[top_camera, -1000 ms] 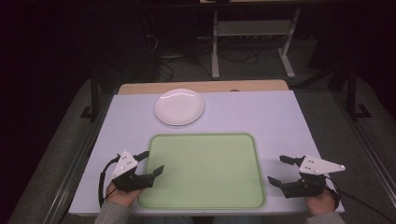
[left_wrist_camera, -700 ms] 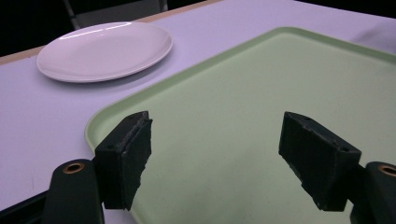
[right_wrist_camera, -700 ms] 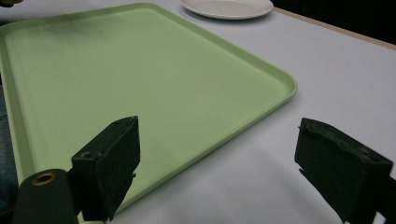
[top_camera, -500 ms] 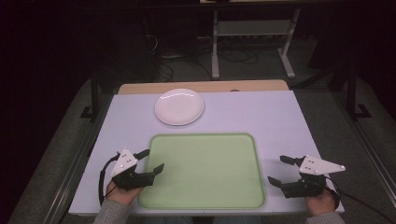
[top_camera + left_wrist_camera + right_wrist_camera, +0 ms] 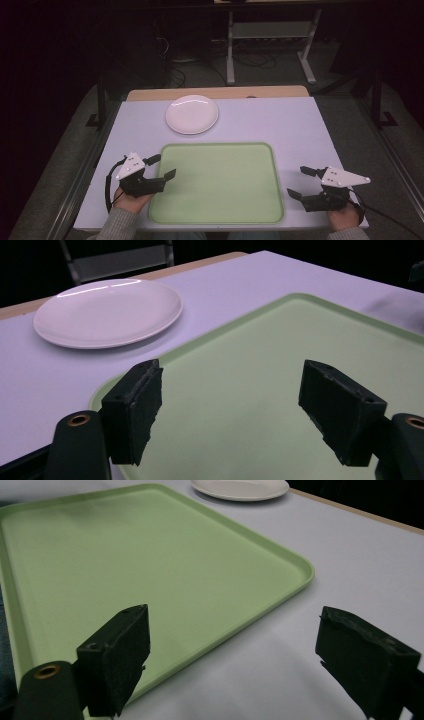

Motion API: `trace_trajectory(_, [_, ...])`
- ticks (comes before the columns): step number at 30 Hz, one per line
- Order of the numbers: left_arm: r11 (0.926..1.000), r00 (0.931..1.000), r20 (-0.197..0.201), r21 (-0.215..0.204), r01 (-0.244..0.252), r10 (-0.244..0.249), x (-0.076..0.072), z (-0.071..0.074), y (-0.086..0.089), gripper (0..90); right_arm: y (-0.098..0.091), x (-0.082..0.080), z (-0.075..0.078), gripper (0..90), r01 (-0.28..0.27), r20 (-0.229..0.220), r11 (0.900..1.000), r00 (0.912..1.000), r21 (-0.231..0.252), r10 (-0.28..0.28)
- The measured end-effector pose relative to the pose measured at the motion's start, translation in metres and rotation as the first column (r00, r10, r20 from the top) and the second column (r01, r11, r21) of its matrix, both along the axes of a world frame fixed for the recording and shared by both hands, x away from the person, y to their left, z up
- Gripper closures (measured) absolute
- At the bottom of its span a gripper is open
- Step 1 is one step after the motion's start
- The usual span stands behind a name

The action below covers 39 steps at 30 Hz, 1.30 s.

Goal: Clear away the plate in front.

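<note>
A pale green tray (image 5: pixel 220 182) lies flat at the front middle of the white table (image 5: pixel 280 125), with nothing on it. A white plate (image 5: pixel 192 114) sits beyond it, near the far edge. My left gripper (image 5: pixel 161 167) is open at the tray's left edge, jaws reaching over the rim. In the left gripper view the tray (image 5: pixel 280 375) spreads between the wide-apart jaws of the left gripper (image 5: pixel 240 405), the plate (image 5: pixel 107 312) behind. My right gripper (image 5: pixel 300 181) is open just right of the tray. In the right gripper view the right gripper (image 5: pixel 250 655) straddles the tray's rim (image 5: pixel 295 577), the plate (image 5: pixel 240 489) far off.
A strip of bare wood (image 5: pixel 215 93) shows along the table's far edge. Beyond it stand a metal rack (image 5: pixel 270 45) and cables on a dark floor. Metal rails (image 5: pixel 82 170) run along both sides of the table.
The left gripper has shifted a little to the right, its jaws now over the tray's left rim. The right gripper has hardly moved.
</note>
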<state>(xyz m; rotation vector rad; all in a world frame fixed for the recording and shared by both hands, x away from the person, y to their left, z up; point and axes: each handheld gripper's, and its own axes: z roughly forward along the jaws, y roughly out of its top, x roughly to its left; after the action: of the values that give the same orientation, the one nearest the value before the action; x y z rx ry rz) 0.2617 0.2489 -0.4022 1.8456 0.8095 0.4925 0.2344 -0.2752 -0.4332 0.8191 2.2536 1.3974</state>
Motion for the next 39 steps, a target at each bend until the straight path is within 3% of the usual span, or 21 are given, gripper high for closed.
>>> trace_trajectory(8, [0.9999, 0.9997, -0.026, -0.015, 0.003, -0.003, 0.012, 0.006, -0.003, 24.8, 0.0, 0.0, 0.0, 13.4, 0.002, 0.001, 1.0, 1.0, 0.0, -0.002])
trace_trajectory(14, [0.9986, 0.9972, -0.073, -0.051, -0.015, 0.011, 0.029, 0.008, -0.005, 24.8, -0.001, 0.0, 0.0, 13.4, 0.001, 0.002, 1.0, 1.0, 0.002, -0.001])
trace_trajectory(18, [0.9967, 0.9935, -0.11, -0.071, -0.038, 0.03, 0.041, 0.01, -0.006, 25.3, -0.001, 0.0, 0.0, 13.4, -0.001, 0.001, 1.0, 1.0, 0.002, 0.001])
trace_trajectory(27, [0.9846, 0.9811, -0.176, -0.139, -0.107, 0.081, 0.072, 0.015, -0.008, 28.1, -0.001, 0.001, 0.0, 13.4, -0.003, 0.001, 1.0, 1.0, 0.004, 0.003])
trace_trajectory(32, [0.9754, 0.9688, -0.224, -0.166, -0.145, 0.106, 0.088, 0.016, -0.01, 27.9, -0.001, 0.001, 0.0, 13.4, -0.003, 0.001, 1.0, 1.0, 0.006, 0.003])
trace_trajectory(35, [0.9668, 0.955, -0.266, -0.179, -0.182, 0.131, 0.099, 0.016, -0.011, 27.9, -0.001, 0.002, 0.0, 13.4, -0.004, 0.0, 1.0, 1.0, 0.007, 0.004])
trace_trajectory(37, [0.9582, 0.9443, -0.297, -0.198, -0.207, 0.143, 0.106, 0.016, -0.01, 28.0, -0.001, 0.002, 0.0, 13.4, -0.004, 0.0, 1.0, 1.0, 0.008, 0.004])
trace_trajectory(39, [0.9425, 0.9301, -0.331, -0.229, -0.243, 0.16, 0.113, 0.017, -0.01, 28.1, -0.001, 0.002, 0.0, 13.4, -0.004, -0.001, 1.0, 1.0, 0.009, 0.004])
